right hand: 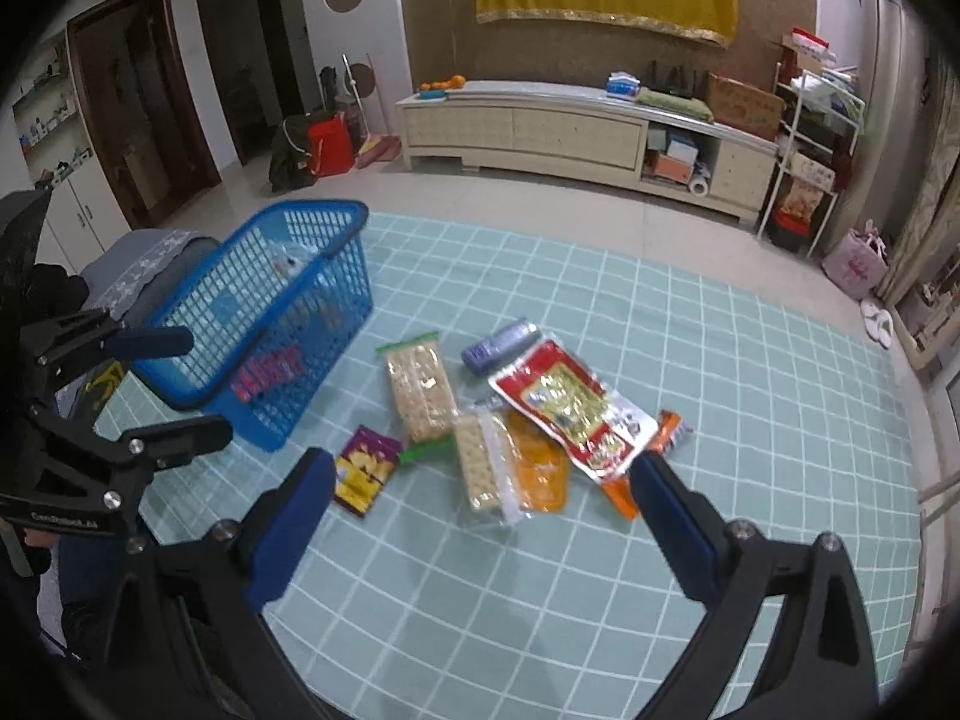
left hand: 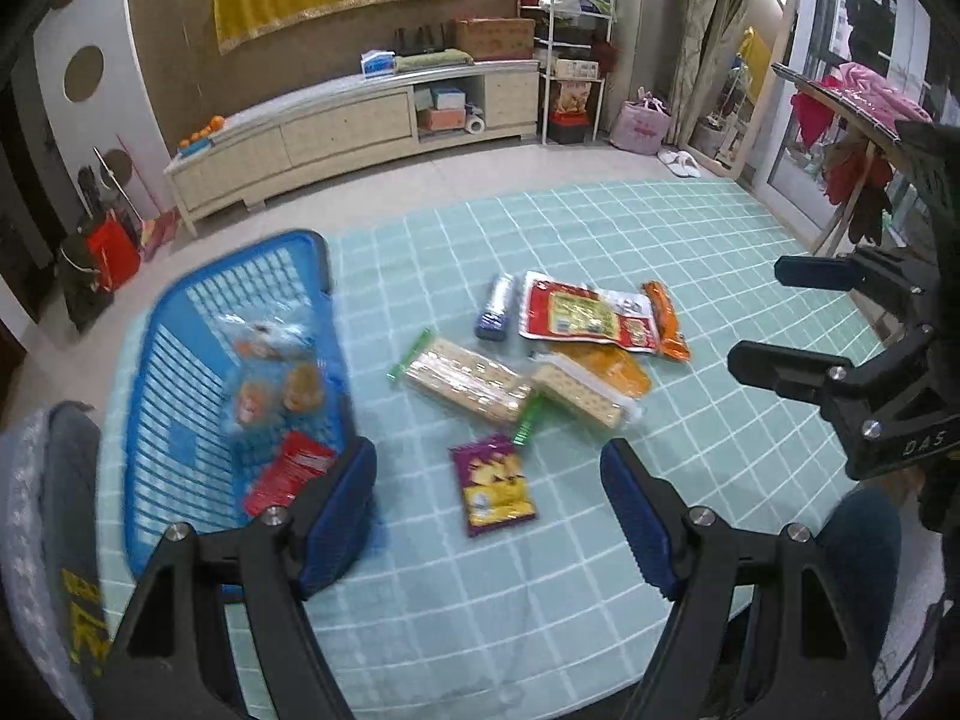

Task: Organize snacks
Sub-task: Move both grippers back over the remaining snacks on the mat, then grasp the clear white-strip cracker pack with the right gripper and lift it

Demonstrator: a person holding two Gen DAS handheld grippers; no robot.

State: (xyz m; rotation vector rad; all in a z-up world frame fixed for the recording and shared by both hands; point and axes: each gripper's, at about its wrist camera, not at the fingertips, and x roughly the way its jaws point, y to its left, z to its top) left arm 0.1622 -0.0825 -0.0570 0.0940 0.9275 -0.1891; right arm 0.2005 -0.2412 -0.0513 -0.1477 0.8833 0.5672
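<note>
Snacks mostly still loose on the checked cloth right of the blue basket (right hand: 258,324), a few already inside. Purple packet (left hand: 493,485) nearest, just off the basket's near corner. Left claw (left hand: 487,516) wide open, empty, hovering right over that packet. Right claw (right hand: 480,516) also spread, gripping nothing, above the cracker packs (right hand: 420,393). Probably best to drop straight down, pinch the purple packet across its short sides, lift clear of the rim before swinging over.
</note>
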